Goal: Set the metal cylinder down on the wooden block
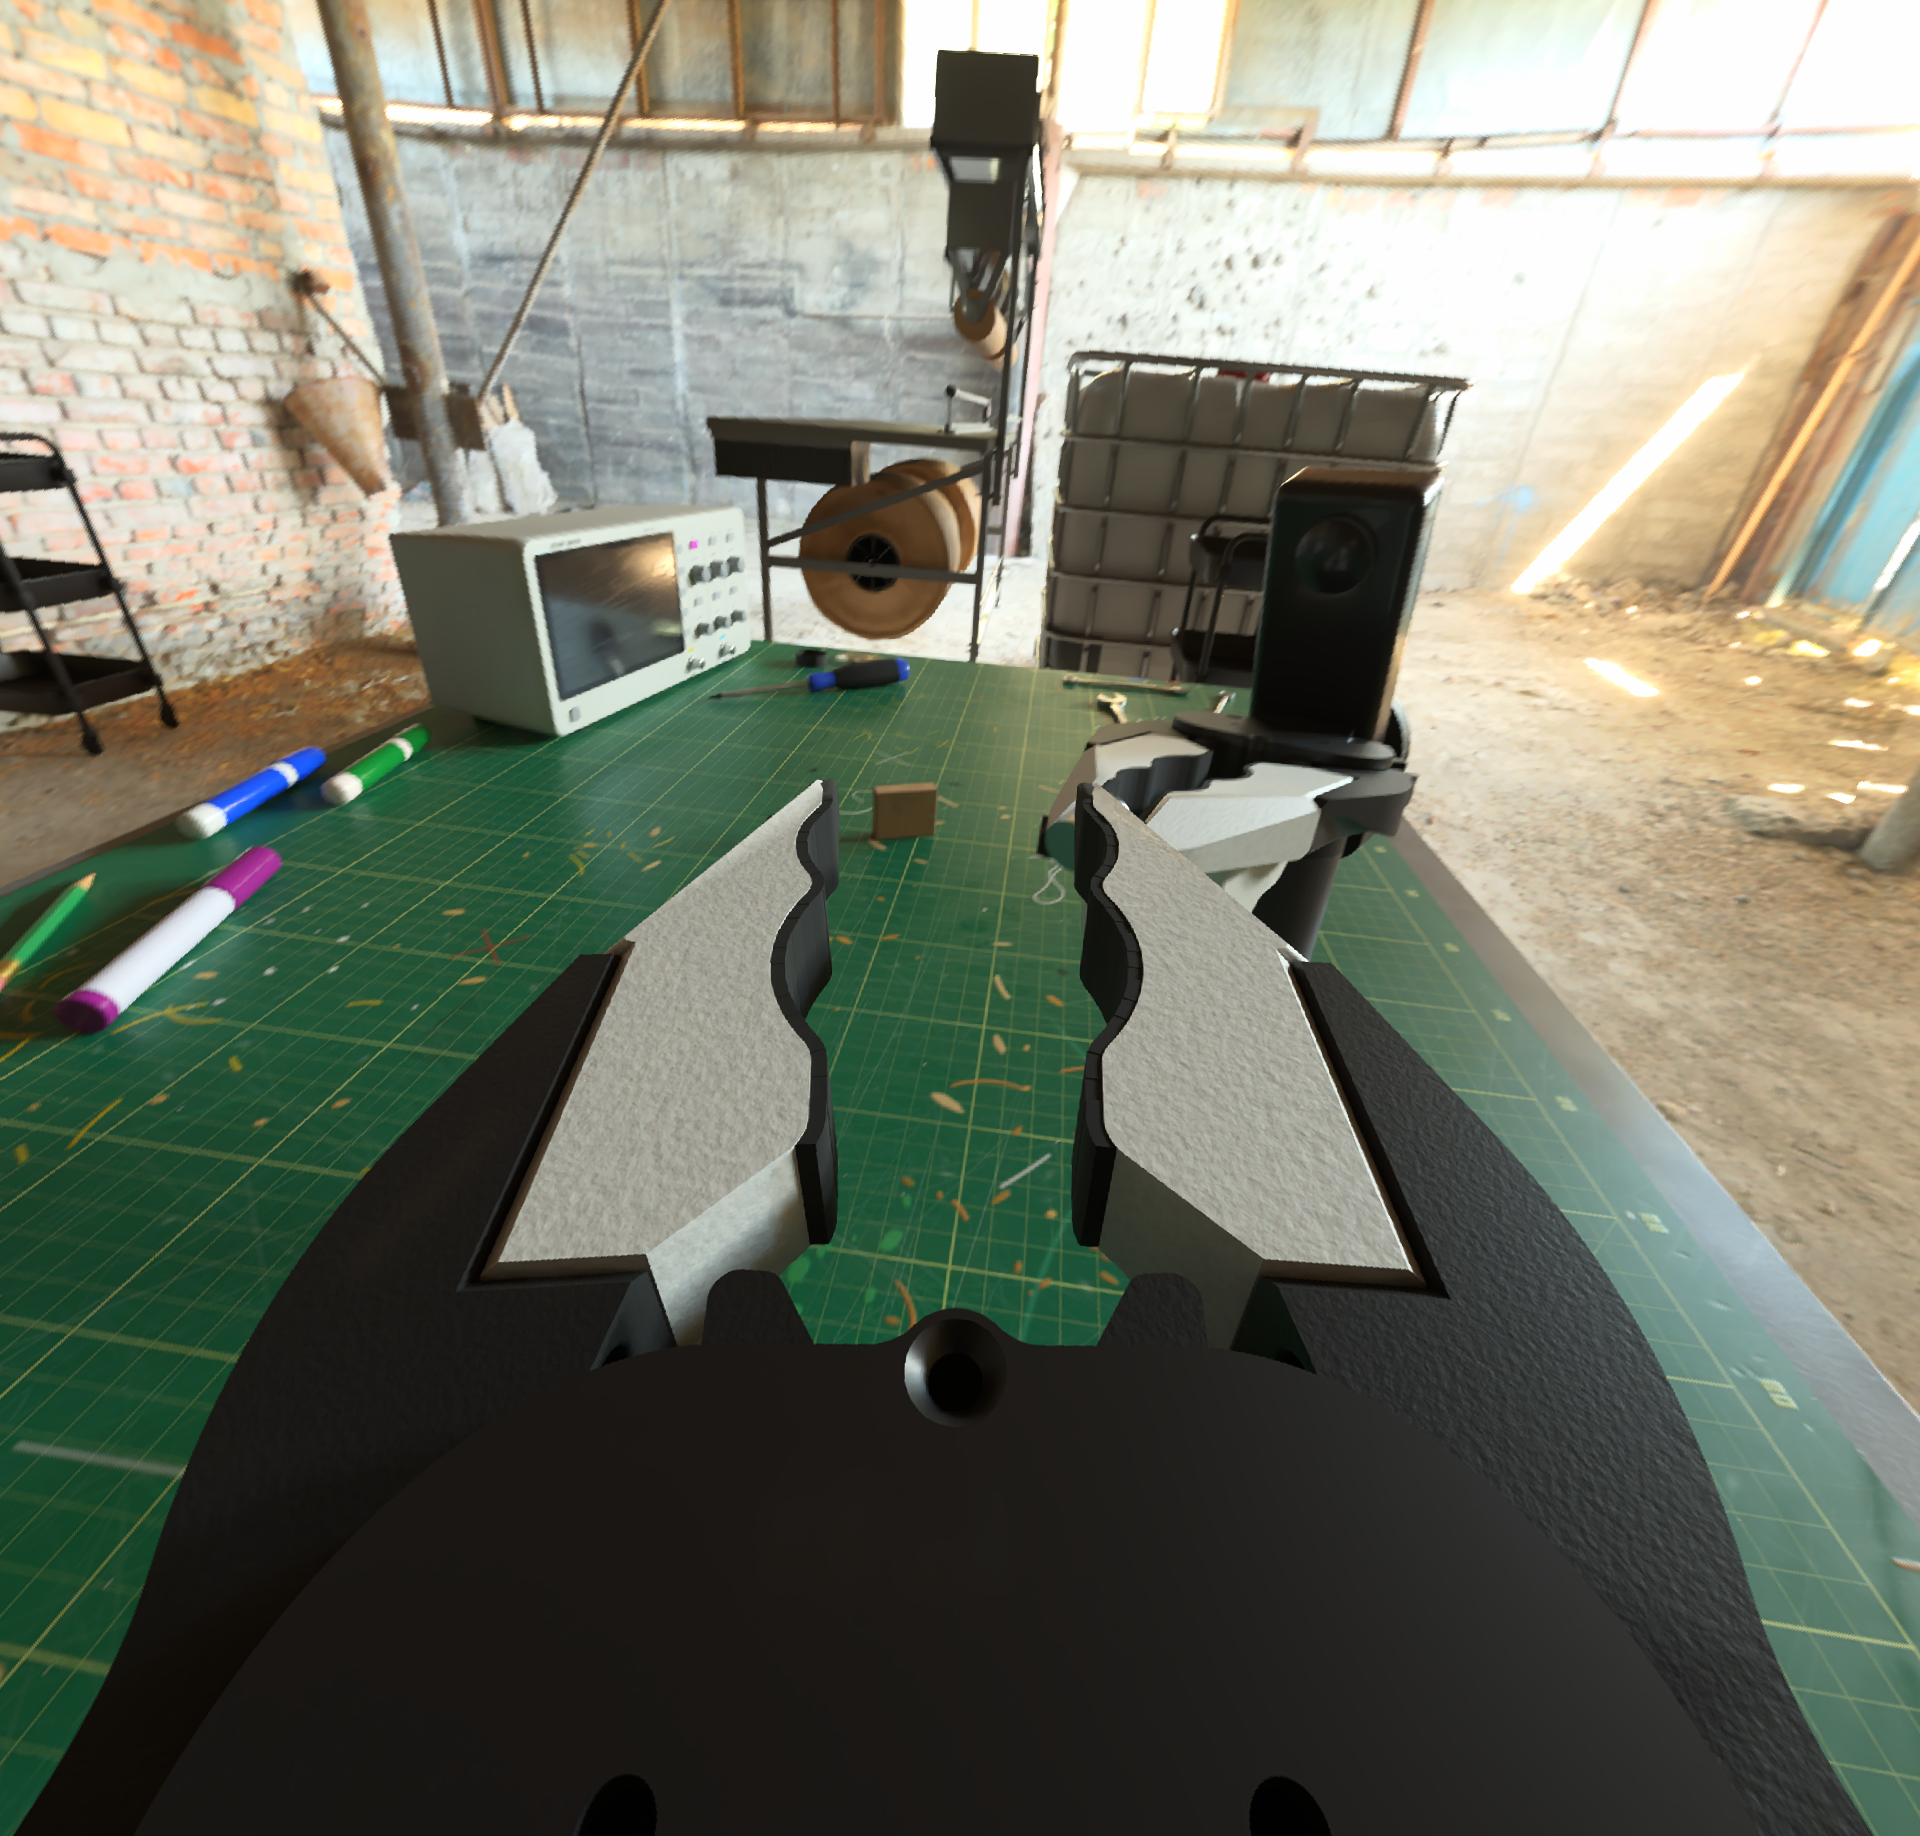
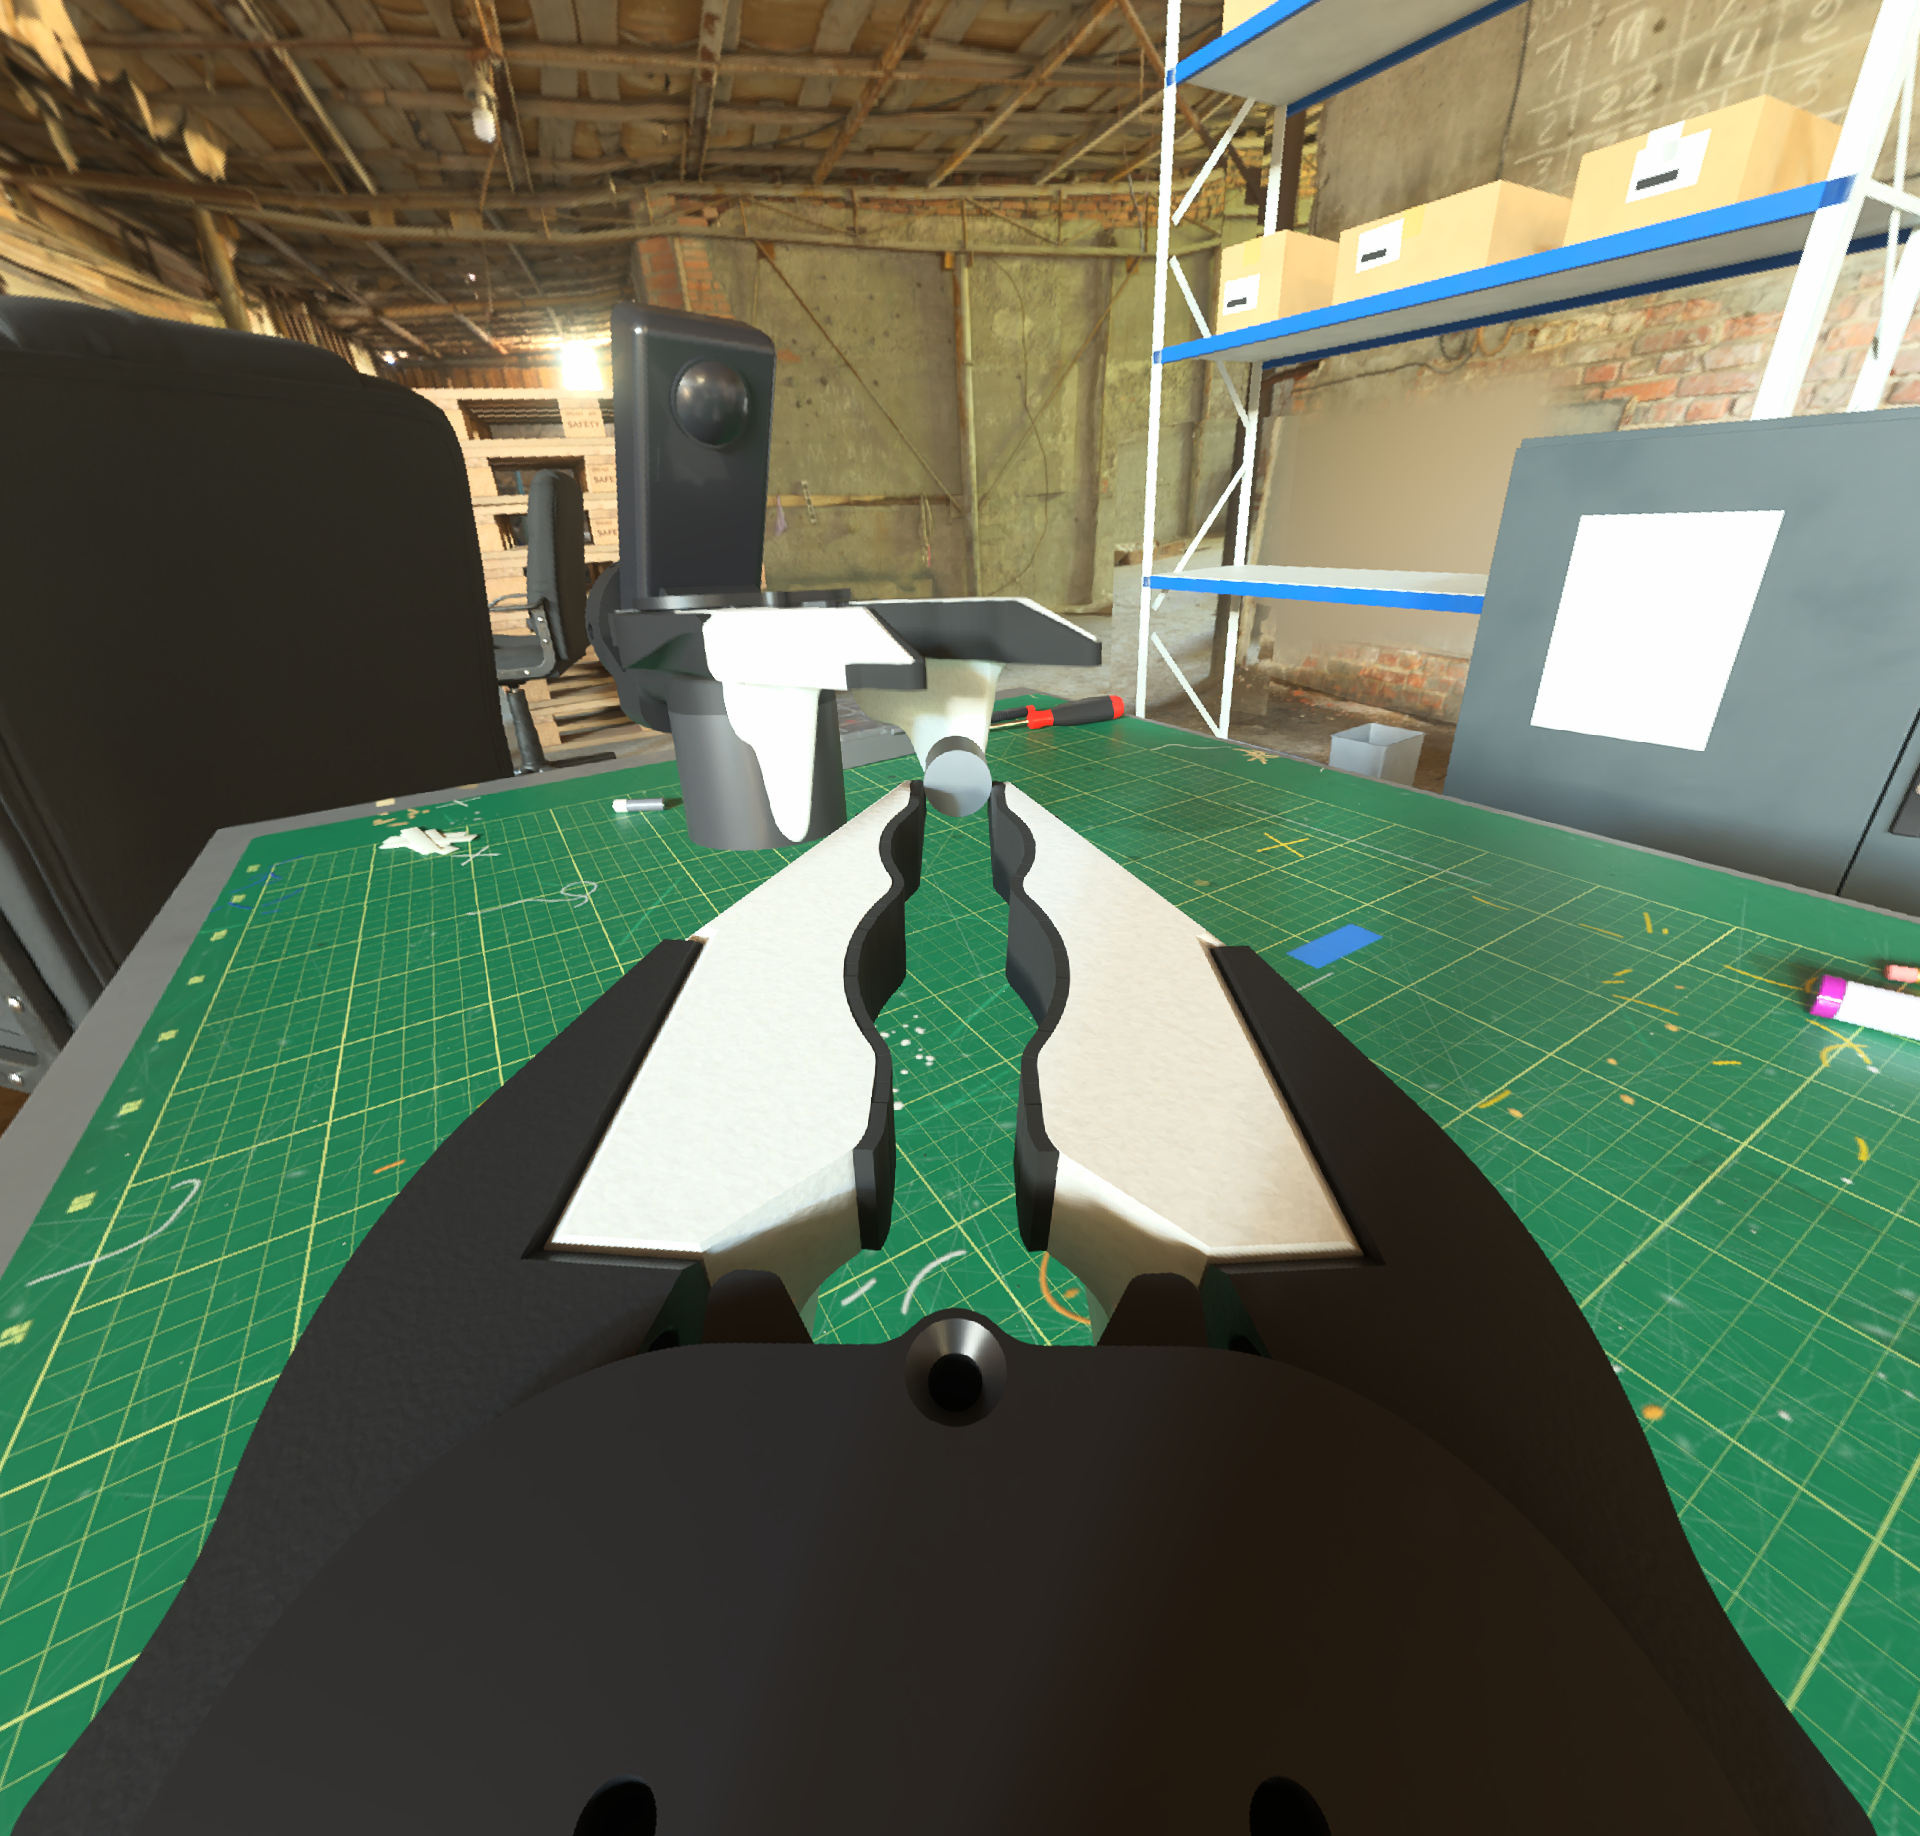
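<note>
A small wooden block (image 1: 904, 812) stands on the green cutting mat (image 1: 416, 1111), seen beyond and between my left gripper's fingertips. My left gripper (image 1: 956, 807) is open and empty above the mat. My right gripper (image 2: 956, 799) is shut on a short grey metal cylinder (image 2: 958, 776), held end-on at its fingertips above the mat. In the left wrist view the right gripper (image 1: 1060, 820) reaches in from the right, with its tips close to my left gripper's right fingertip. The left gripper (image 2: 868, 747) faces the right one just behind the cylinder. The block is hidden in the right wrist view.
An oscilloscope (image 1: 582, 612), markers (image 1: 249, 794), a blue-handled screwdriver (image 1: 857, 674) and a wrench (image 1: 1117, 706) lie at the far and left parts of the mat. The table's right edge (image 1: 1662, 1142) is close. A purple marker (image 2: 1860, 1002), red screwdriver (image 2: 1060, 714) and grey cabinet (image 2: 1662, 643) show in the right wrist view.
</note>
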`<act>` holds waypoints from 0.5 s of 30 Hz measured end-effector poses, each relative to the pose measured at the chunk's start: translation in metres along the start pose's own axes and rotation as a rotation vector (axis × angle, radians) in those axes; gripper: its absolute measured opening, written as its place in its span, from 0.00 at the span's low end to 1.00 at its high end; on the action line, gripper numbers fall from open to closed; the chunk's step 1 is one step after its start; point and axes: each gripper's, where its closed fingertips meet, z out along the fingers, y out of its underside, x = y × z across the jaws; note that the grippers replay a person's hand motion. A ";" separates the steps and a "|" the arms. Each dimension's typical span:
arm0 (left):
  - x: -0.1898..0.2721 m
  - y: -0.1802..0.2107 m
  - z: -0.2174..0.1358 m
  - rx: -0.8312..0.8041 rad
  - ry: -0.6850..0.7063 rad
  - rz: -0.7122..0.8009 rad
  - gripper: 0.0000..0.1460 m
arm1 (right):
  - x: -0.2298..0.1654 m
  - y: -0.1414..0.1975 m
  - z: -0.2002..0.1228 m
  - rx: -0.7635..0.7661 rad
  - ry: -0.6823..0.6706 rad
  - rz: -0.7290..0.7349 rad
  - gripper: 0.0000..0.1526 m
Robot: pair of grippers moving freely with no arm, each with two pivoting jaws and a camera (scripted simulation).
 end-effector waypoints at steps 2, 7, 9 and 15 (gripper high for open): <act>0.007 -0.005 0.002 0.025 0.030 -0.001 0.31 | -0.001 0.001 0.001 -0.009 0.000 -0.009 0.08; 0.022 -0.002 0.016 0.010 0.074 0.007 0.30 | -0.004 0.002 0.002 -0.011 -0.004 -0.011 0.08; 0.020 0.000 0.018 0.003 0.063 0.000 0.29 | -0.003 0.002 0.002 -0.014 0.002 -0.014 0.08; 0.000 0.001 0.003 -0.019 -0.024 0.001 0.33 | 0.002 0.001 0.000 -0.005 0.012 0.006 0.08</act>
